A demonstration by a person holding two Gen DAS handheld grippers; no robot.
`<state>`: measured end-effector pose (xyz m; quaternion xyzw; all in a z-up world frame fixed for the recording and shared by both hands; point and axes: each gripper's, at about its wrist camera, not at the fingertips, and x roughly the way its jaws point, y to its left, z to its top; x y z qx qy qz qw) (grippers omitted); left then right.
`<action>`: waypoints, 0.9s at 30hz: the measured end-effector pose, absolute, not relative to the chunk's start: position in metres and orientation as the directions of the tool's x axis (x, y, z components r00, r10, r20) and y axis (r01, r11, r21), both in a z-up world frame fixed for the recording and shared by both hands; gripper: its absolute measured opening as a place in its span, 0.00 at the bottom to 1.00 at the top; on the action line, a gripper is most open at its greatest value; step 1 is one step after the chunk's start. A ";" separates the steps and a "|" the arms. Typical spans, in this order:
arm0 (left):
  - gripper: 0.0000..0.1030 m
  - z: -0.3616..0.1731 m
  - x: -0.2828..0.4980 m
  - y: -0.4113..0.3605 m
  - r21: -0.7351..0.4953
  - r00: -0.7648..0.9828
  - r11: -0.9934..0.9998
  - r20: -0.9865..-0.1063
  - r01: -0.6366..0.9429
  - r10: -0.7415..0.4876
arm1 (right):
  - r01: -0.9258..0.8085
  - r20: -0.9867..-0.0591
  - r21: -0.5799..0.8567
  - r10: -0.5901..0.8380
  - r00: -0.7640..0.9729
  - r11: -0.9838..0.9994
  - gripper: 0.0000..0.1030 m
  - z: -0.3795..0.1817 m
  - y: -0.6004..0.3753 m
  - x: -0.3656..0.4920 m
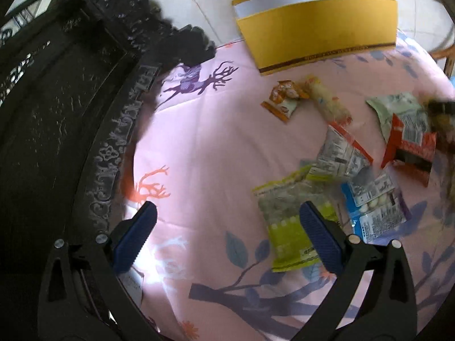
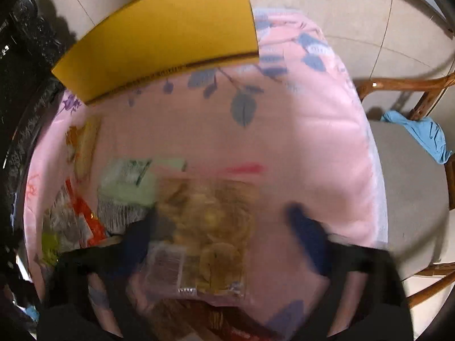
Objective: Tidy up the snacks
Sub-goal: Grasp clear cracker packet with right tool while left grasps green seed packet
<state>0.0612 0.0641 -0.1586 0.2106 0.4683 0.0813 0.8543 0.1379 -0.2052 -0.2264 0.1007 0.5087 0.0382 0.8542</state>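
Several snack packets lie on a pink printed cloth point(image 1: 213, 142): a lime-green packet point(image 1: 287, 221), a blue one point(image 1: 375, 210), a silver-and-orange one point(image 1: 341, 153), a red one point(image 1: 409, 147), a pale green one point(image 1: 395, 108) and a small orange one point(image 1: 284, 96). An open yellow box point(image 1: 315, 28) stands at the far side. My left gripper point(image 1: 227, 227) is open wide over bare cloth, its right pad beside the lime-green packet. In the blurred right wrist view, my right gripper point(image 2: 224, 236) straddles a clear packet of golden round biscuits point(image 2: 210, 227); a gap shows at the right finger point(image 2: 307, 236).
Dark carved wooden furniture point(image 1: 71, 113) borders the cloth on the left. A wooden chair with a grey seat point(image 2: 406, 199) and a blue cloth point(image 2: 421, 133) stands beyond the cloth's right edge. Pale tiled floor point(image 2: 355, 14) lies behind the box.
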 end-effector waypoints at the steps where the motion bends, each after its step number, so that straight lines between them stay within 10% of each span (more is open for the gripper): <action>1: 0.98 -0.163 0.063 0.062 0.429 0.543 0.902 -0.771 0.055 0.334 | 0.048 -0.865 0.222 0.174 0.471 0.974 0.54 -0.223 -0.207 0.139; 18: 0.97 -0.227 0.092 0.080 0.015 0.347 0.997 -0.937 -0.073 0.039 | 0.137 -0.865 0.290 0.198 0.461 0.947 0.52 -0.212 -0.247 0.106; 21: 0.64 -0.218 0.084 0.075 0.003 0.400 1.000 -0.917 -0.014 0.008 | 0.124 -0.866 0.295 0.210 0.454 0.947 0.52 -0.213 -0.240 0.106; 27: 0.62 -0.208 0.079 0.074 -0.011 0.404 1.000 -0.915 -0.028 0.002 | 0.062 -0.825 0.325 0.251 0.506 0.944 0.52 -0.185 -0.225 0.102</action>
